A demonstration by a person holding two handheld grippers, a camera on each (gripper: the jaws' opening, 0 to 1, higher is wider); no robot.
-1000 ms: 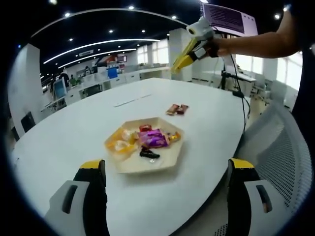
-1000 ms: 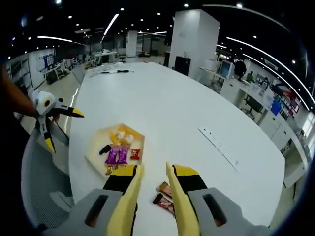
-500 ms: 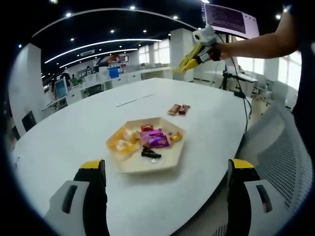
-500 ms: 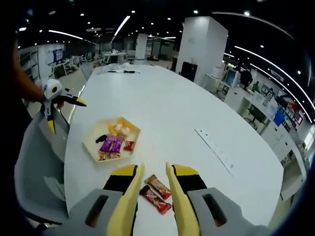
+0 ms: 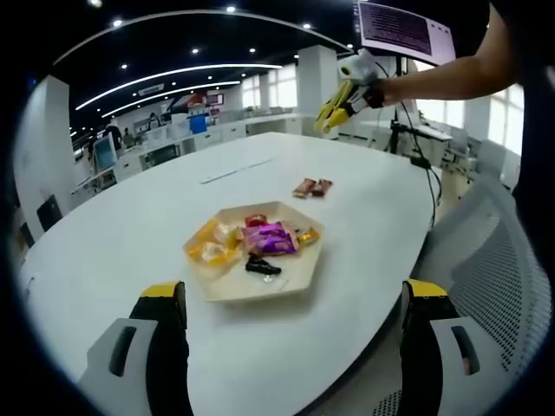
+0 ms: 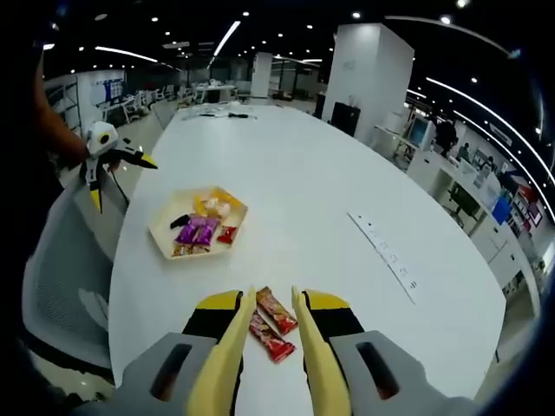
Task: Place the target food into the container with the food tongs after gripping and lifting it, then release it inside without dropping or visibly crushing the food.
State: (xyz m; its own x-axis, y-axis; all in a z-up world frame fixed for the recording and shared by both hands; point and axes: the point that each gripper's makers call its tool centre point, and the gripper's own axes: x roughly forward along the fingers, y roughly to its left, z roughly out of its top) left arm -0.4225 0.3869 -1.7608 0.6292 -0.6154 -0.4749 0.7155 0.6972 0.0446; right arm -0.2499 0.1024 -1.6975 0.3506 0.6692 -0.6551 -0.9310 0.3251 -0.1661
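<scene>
Hexagonal tray (image 5: pixel 295 276) of pale, matte material, sitting flat on smooth white table (image 5: pixel 130 234) near its curved rim. Holds glossy wrapped sweets — purple packet (image 5: pixel 269 237) at the middle, black-wrapped piece (image 5: pixel 261 267) toward the near rim, yellow-orange wrappers (image 5: pixel 211 245) beside them. Two snack bars (image 6: pixel 270 323) in shiny red-brown wrappers lying side by side on bare tabletop, well apart from the tray; seen in the left gripper view (image 5: pixel 311 186) beyond the tray's far rim.

Right gripper (image 6: pixel 269 322) with yellow-edged jaws set narrow, a slim gap between them framing the bars; contact with the bars cannot be told. Left gripper (image 5: pixel 290 299) with black, yellow-tipped jaws spread wide, holding nothing, on the near side of the tray.

Broad unbroken white surface all round the tray; long flat strip (image 6: pixel 385 256) lying farther out on the table. Grey mesh chair back (image 5: pixel 490 269) just off the table edge nearest the tray.
</scene>
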